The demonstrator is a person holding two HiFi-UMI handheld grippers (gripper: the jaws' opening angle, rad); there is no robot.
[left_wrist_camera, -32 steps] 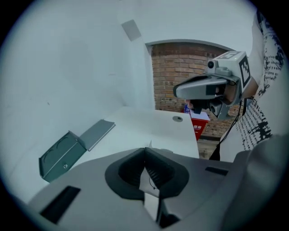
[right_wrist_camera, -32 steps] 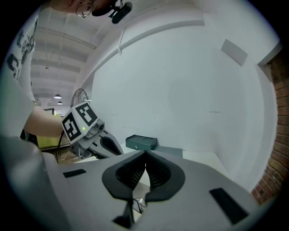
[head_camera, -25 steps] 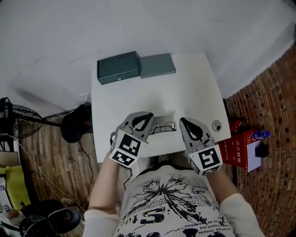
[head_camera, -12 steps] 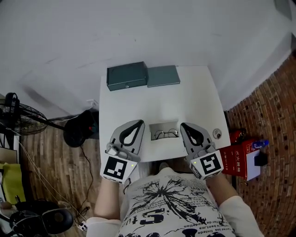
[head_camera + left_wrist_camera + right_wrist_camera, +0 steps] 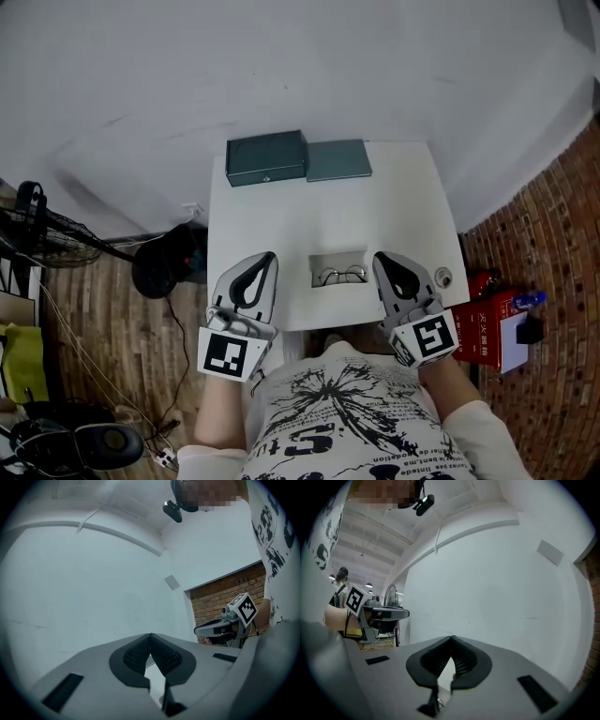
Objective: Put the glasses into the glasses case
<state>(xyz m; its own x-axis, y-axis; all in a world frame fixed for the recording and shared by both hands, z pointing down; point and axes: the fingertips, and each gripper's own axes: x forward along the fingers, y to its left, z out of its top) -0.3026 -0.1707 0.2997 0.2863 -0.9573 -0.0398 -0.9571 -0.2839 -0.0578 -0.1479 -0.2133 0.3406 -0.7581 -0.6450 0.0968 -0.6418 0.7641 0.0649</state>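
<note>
Left gripper (image 5: 150, 637): jaws closed tip to tip, nothing between them, aimed level at a white wall (image 5: 84, 583). Right gripper (image 5: 200, 630) visible at right, before a brick wall (image 5: 220, 592).

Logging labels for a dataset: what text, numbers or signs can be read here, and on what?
Red box: white characters, too small to read.
Shirt: black lettering, too distorted to read.
Left cube, right cube: square markers, no words.
Nothing legible anywhere.

A white table (image 5: 281, 225) stands between a red box (image 5: 480, 330) by the brickwork (image 5: 553, 272) and a black fan (image 5: 47, 246).
</note>
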